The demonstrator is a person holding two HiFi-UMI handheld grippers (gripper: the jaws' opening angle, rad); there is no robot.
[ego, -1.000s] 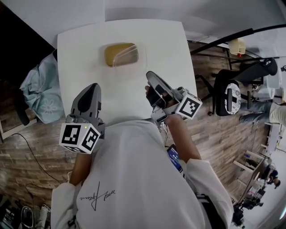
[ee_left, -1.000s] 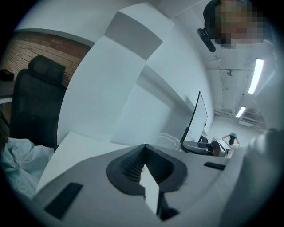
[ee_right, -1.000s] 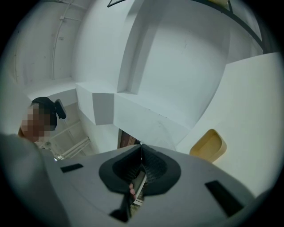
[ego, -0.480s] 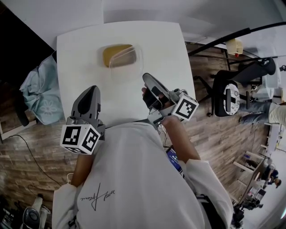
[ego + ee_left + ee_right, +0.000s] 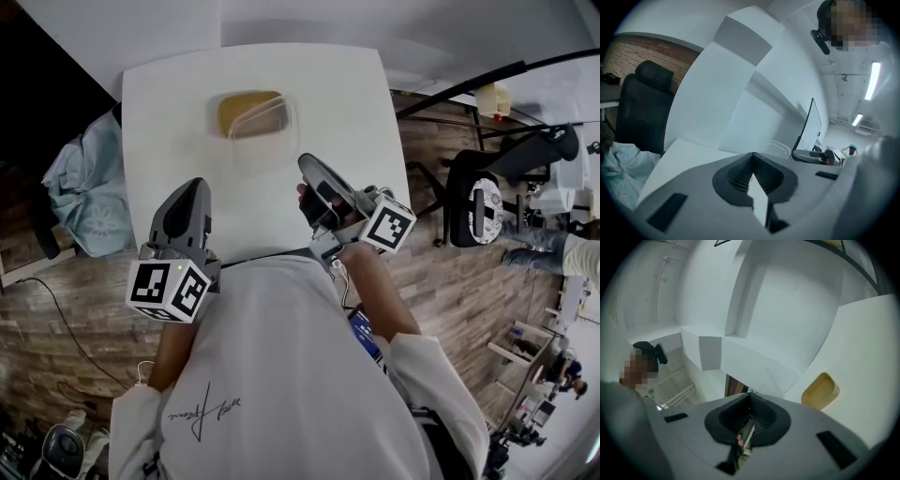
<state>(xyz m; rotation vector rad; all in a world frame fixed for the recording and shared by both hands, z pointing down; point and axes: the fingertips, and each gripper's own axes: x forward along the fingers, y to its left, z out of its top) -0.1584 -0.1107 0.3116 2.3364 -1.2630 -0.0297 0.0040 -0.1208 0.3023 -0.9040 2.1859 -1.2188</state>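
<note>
The yellow dish (image 5: 242, 110) lies on the far half of the white table (image 5: 159, 103), ahead of both grippers: forward and to the right of the left gripper (image 5: 194, 186), forward and to the left of the right gripper (image 5: 307, 160). A clear plastic container (image 5: 270, 129) sits against the dish on its nearer side and seems to overlap its edge; whether it rests in the dish or only on it cannot be told. Both look empty. The right gripper view shows the dish (image 5: 820, 391) bare inside, and the left gripper view catches only the rim of the clear container (image 5: 776, 148).

Neither gripper touches them. The left gripper's jaws are pressed together with nothing between them, and so are the right gripper's. Both hover over the near edge of the table, close to the person's chest and well apart from the containers.

As I judge it, this is a pause before any grasp. Taking either container would call for the jaws to part and for a reach forward and down.

Left of the left gripper a pale blue cloth (image 5: 82, 183) lies off the table. Right of the right gripper stands a black office chair (image 5: 511, 164) on the wooden floor (image 5: 441, 272).
</note>
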